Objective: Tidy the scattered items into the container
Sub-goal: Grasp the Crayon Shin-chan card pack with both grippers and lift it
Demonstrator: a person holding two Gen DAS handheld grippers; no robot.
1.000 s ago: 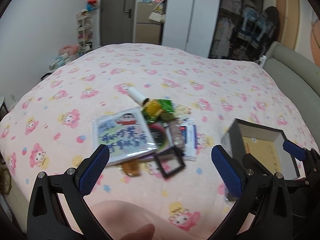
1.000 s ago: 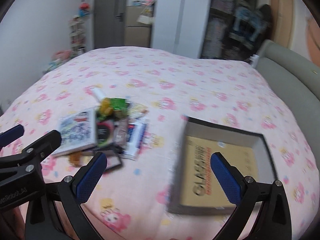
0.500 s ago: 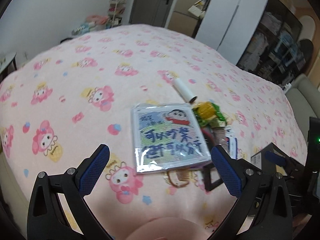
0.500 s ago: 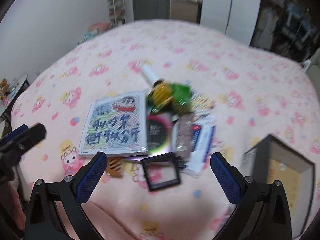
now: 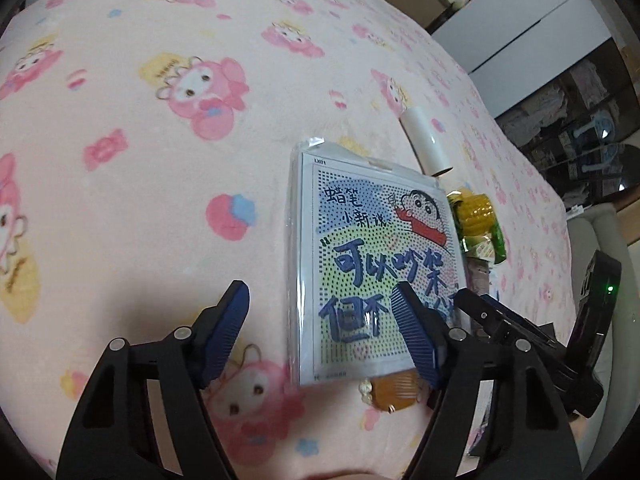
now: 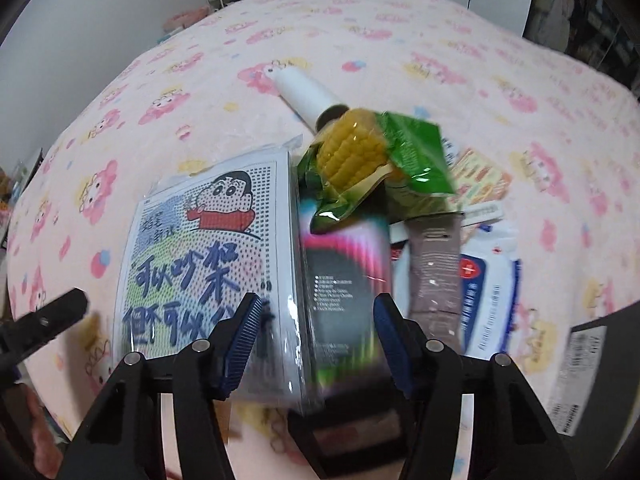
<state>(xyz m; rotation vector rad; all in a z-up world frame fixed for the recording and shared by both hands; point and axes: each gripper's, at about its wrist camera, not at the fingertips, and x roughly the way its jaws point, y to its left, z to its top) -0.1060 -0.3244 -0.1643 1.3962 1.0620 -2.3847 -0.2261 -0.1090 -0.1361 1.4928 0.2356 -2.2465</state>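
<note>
A pile of items lies on the pink blanket [image 5: 160, 200]. A flat cartoon packet [image 5: 372, 256] is on its left side, with a white roll [image 5: 426, 144], a corn snack pack [image 6: 352, 152], a dark box [image 6: 348, 280], a brown sachet [image 6: 434, 268] and a blue-white wipes pack [image 6: 488, 288]. My left gripper [image 5: 320, 332] hangs low over the cartoon packet's left edge, its jaws closing and no pad pressing. My right gripper [image 6: 316, 340] straddles the packet's right edge [image 6: 280, 280] and the dark box, its jaws closing without a grip. The container box [image 6: 584, 368] shows only a corner at the right.
An orange comb [image 5: 394, 394] pokes out under the packet's near edge. A black square frame [image 6: 348, 428] lies below the right gripper. A printed card [image 6: 480, 180] sits behind the pile. Wardrobes and shelves stand beyond the bed.
Both grippers have dropped and tilted down close to the pile, and their jaws have narrowed. The container box has slid from the middle to the right edge of the right wrist view.
</note>
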